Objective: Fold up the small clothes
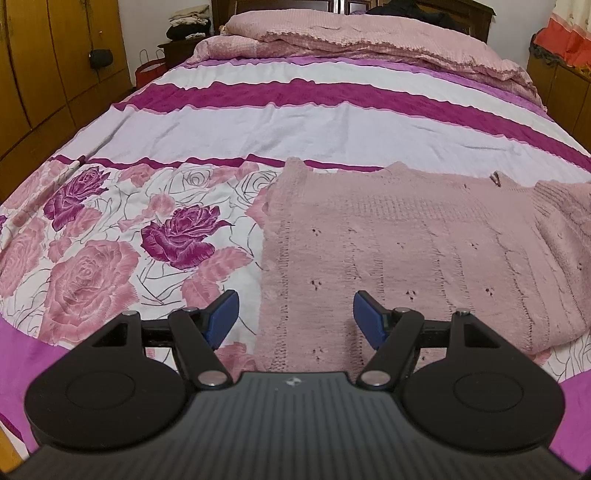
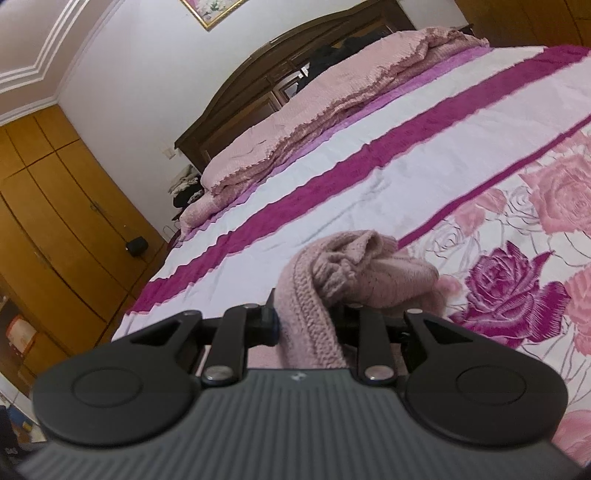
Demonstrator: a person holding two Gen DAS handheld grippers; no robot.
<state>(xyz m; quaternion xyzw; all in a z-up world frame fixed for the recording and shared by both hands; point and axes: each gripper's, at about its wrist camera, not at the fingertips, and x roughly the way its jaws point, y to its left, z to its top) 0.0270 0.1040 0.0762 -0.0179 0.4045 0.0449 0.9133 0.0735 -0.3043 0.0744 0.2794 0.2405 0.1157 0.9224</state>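
Hiding right gripper (image 2: pixel 308 319) fingertips, bunched pink sweater (image 2: pixel 351 273)

One pink knitted garment (image 1: pixel 406 251), two tongs (image 1: pixel 293 317) (image 2: pixel 308 317), one bed (image 1: pixel 295 125).

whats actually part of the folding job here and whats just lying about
Job: pink knit sweater; right gripper shut on a bunch of it; left gripper open above it.

Lying about: pink quilt, clothes pile, red bag.
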